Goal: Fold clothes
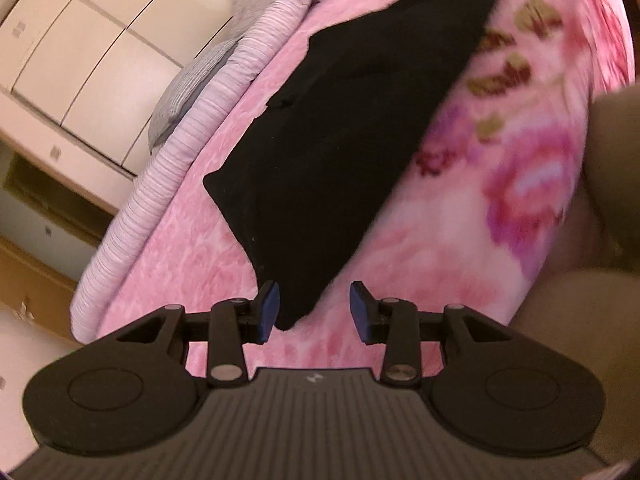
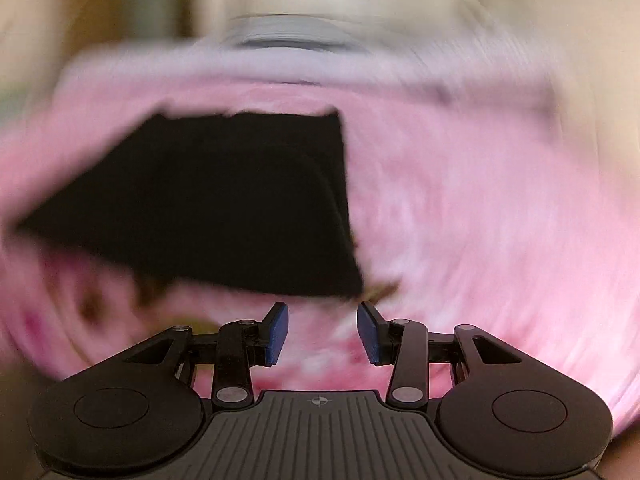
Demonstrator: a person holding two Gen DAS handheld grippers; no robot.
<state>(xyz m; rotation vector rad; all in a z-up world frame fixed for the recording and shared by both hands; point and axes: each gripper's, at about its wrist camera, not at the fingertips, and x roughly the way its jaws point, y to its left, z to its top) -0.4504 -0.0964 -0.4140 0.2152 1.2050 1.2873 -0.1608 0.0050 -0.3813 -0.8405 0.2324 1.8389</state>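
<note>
A black folded garment (image 1: 340,140) lies flat on a pink flowered blanket (image 1: 500,208). In the left wrist view its near corner reaches in between the jaws of my left gripper (image 1: 314,312), close beside the left blue pad (image 1: 269,312). The pads stand apart and do not press on the cloth. The right wrist view is blurred. There the same garment (image 2: 224,200) lies on the blanket (image 2: 460,220), with its near edge just ahead of my right gripper (image 2: 323,334). That gripper is open with only blanket between its pads.
A lavender ribbed quilt (image 1: 192,168) runs along the blanket's far left side, with a grey striped pillow (image 1: 188,84) on it. Cream wardrobe doors (image 1: 80,40) stand beyond. A blurred tan shape (image 1: 612,160) fills the right edge of the left wrist view.
</note>
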